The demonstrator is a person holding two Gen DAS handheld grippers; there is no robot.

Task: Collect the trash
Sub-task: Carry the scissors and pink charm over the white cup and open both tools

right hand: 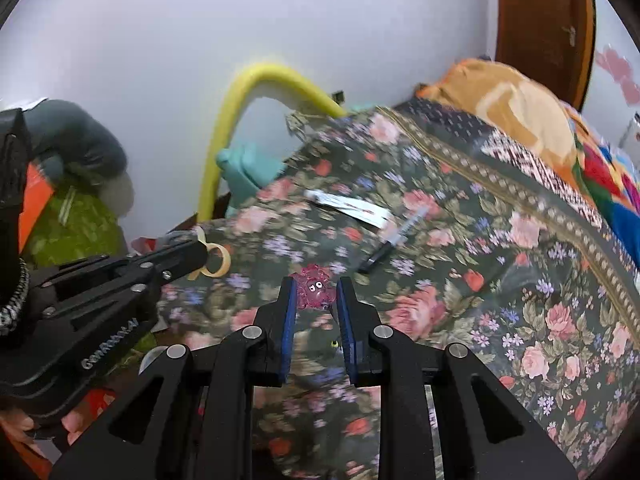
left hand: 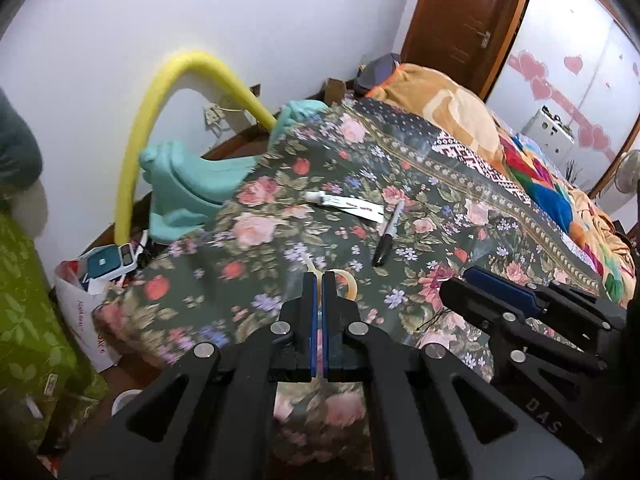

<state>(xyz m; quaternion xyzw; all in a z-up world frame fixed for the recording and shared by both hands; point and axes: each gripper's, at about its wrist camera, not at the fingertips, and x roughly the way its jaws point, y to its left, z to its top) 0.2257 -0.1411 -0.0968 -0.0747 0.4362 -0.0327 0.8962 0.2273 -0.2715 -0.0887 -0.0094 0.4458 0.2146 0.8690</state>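
My left gripper (left hand: 320, 276) is shut on a thin pale-yellow loop, like a rubber band (left hand: 349, 282), lifted above the floral bedspread (left hand: 440, 184). The right wrist view shows the same loop (right hand: 218, 265) dangling from the left gripper (right hand: 202, 251). My right gripper (right hand: 316, 292) is shut on a small fuzzy magenta thing with googly eyes (right hand: 316, 289), also off the bed. In the left wrist view the right gripper (left hand: 460, 280) enters from the right, its load hidden. A flattened white tube (left hand: 344, 204) (right hand: 348, 206) and a black pen (left hand: 386, 236) (right hand: 382, 250) lie on the bedspread ahead.
A yellow foam arch (left hand: 160, 92) and a teal plastic piece (left hand: 184, 192) stand by the wall left of the bed. A white bag with boxes (left hand: 84, 300) sits on the floor, beside green leafy fabric (left hand: 28, 300). Orange bedding (left hand: 452, 112) is piled at the far end.
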